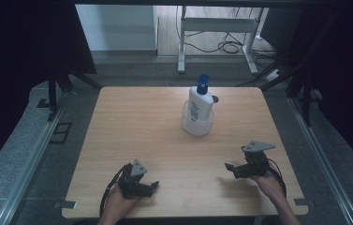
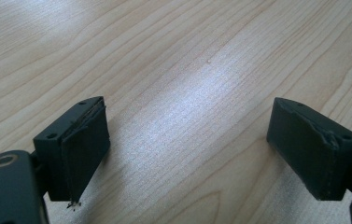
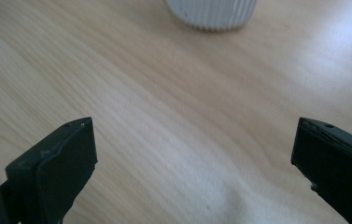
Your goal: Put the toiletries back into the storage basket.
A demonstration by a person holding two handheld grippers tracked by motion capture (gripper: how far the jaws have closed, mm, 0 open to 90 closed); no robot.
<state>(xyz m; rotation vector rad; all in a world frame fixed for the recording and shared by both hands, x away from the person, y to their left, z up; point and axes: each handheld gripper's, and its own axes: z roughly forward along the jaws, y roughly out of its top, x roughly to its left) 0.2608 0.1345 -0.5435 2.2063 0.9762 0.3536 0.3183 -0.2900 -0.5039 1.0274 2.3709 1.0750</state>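
Nearest the high camera, two hands come in from the bottom edge, each carrying a gripper low over the front of the wooden table (image 1: 132, 122). On the near left, the left gripper (image 1: 153, 186) lies close to the table's front edge, its black body and grey three-cornered plate above the hand (image 1: 118, 204) that holds it. In the left gripper view its two black jaws stand spread wide, with only bare wood grain between them; nothing is pinched.

Over on the near right, the right gripper (image 1: 229, 167) points toward the middle of the table, held by the right hand (image 1: 270, 185), with its cable looping beside the wrist. In the right gripper view its jaws are likewise spread far apart, with bare wood between them, and the ribbed base of the clear cup (image 3: 212, 14) shows at the top edge, well ahead of the jaws.

Farther back, just right of the table's centre, that clear cup (image 1: 197, 124) stands upright, and a white pump bottle (image 1: 200, 105) with a blue pump head stands inside it, rising well above the rim. Both grippers are well apart from the cup and bottle, and from each other. Beyond the table lie grey floor, a white frame and loose cables (image 1: 230, 46).
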